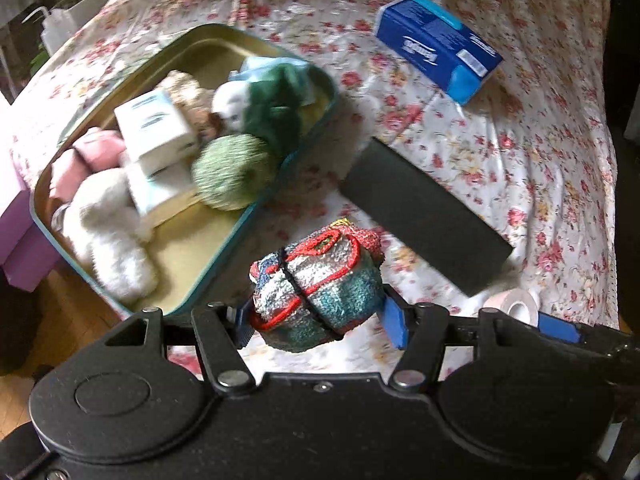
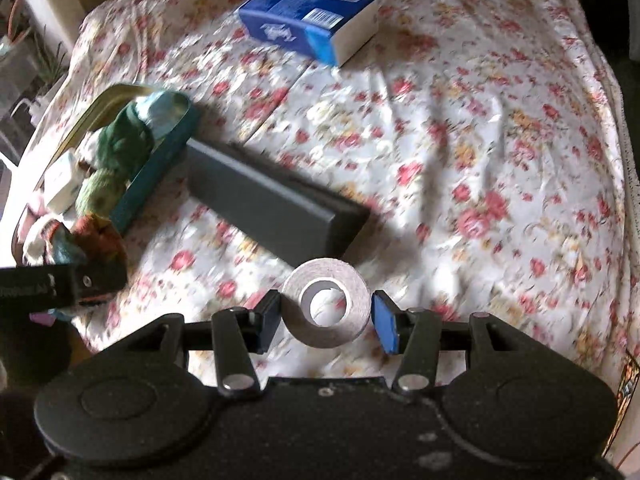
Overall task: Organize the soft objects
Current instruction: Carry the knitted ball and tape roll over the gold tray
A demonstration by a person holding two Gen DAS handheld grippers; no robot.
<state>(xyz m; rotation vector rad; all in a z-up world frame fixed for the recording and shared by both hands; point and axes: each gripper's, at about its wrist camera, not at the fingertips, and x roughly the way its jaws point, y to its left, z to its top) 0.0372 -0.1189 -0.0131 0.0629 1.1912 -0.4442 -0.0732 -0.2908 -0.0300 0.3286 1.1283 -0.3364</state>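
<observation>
My left gripper [image 1: 320,322] is shut on a multicoloured knitted bundle [image 1: 320,284] and holds it just right of the near corner of an open teal tin [image 1: 308,136]. The tin holds a white plush [image 1: 108,232], a pink cloth [image 1: 92,156], white boxes [image 1: 156,128], a green yarn ball [image 1: 230,174] and a green plush [image 1: 272,100]. My right gripper [image 2: 326,322] is shut on a white tape roll [image 2: 326,306], which also shows in the left wrist view [image 1: 516,306]. The knitted bundle shows at the left in the right wrist view [image 2: 72,240].
A floral sheet [image 1: 500,152] covers the bed. A dark grey flat box [image 1: 424,214] lies right of the tin; it also shows in the right wrist view [image 2: 272,204]. A blue tissue pack [image 1: 438,46] lies farther back, seen too from the right wrist [image 2: 310,20]. Wooden floor [image 1: 60,320] lies left.
</observation>
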